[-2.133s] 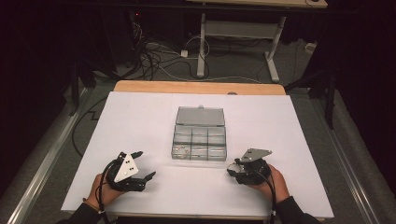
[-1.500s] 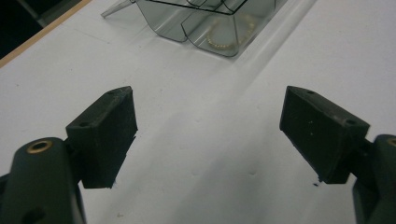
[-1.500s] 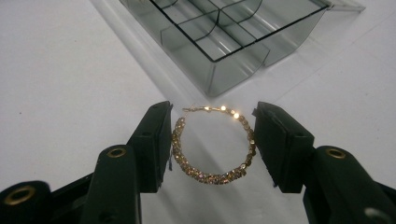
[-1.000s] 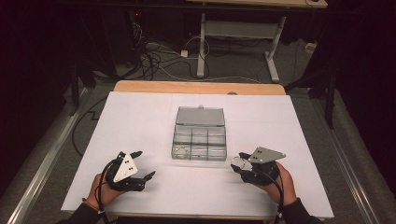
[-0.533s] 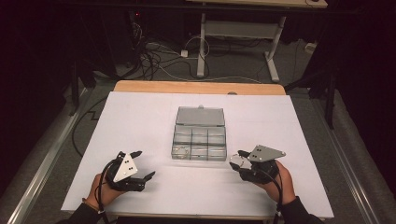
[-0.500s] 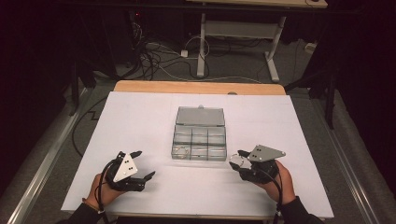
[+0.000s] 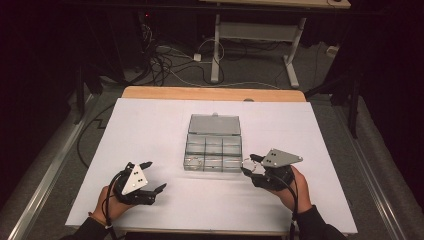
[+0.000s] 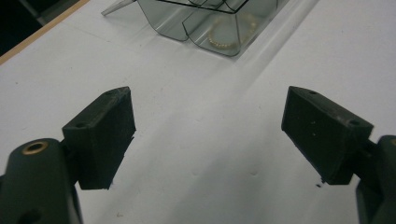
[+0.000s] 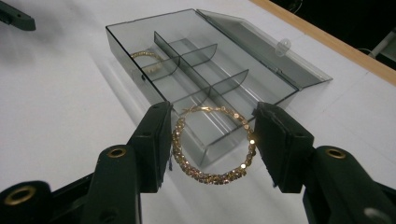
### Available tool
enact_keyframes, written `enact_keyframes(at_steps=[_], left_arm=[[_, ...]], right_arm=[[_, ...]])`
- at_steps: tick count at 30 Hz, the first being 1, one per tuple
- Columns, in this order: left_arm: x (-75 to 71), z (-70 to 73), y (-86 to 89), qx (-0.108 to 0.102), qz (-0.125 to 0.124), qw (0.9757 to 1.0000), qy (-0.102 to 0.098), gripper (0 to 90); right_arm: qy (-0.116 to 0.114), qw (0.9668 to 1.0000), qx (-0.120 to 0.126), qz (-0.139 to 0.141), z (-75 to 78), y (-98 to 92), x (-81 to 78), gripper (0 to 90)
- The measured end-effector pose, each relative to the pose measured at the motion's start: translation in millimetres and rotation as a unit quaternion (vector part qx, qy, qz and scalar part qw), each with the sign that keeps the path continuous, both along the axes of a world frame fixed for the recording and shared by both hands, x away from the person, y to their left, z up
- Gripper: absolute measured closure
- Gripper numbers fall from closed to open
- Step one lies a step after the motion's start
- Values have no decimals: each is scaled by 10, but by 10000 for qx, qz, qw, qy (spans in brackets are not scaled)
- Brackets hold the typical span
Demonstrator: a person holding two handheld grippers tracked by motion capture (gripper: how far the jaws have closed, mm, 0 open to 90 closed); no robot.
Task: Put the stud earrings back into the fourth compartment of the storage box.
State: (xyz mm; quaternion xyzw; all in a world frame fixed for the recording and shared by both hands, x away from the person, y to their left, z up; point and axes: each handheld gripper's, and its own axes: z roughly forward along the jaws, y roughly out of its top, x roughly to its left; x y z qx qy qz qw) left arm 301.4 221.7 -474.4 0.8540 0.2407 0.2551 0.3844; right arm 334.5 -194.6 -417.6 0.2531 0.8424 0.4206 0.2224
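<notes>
I hold a gold beaded bracelet (image 9: 212, 144) between the jaws of my right gripper (image 9: 210, 144). The jaws stand about half open, and each pad presses on one side of the ring, so the grip is closed on it. In the right gripper view the bracelet hangs clear of the white table cover (image 9: 60, 112), just in front of the near right corner of the compartment box (image 9: 140, 42).

In the high view my right hand (image 7: 290, 187) sits low at the right of the box, palm around the gripper body, with the right gripper (image 7: 248, 165) pointing left toward the box's near right corner and just beside it. The grey three-cornered plate lies on top, roughly level.

The compartment box (image 7: 214, 131) is smoky clear plastic with its lid folded back flat away from me. It stands near the middle of the table cover (image 7: 150, 125). A second gold bracelet (image 9: 145, 60) lies in the near left compartment; it also appears through the box wall in the left gripper view (image 8: 229, 32).

My left hand (image 7: 112, 202) rests at the near left of the table, well apart from the box. The left gripper (image 8: 208, 135) points toward the box, jaws spread wide, nothing between them, bare table cover beneath.
</notes>
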Motion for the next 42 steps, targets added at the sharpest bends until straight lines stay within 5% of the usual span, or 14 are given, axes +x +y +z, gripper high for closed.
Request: enact_keyframes(at_steps=[20,42], left_arm=[[-7,7,5,-21,-15,10000,-9,161],[-24,26,17,-48,-54,10000,-55,161]], right_arm=[[-76,9987,-154,485,105,597,190,479],[229,9968,-431,639,-77,1325,506,479]])
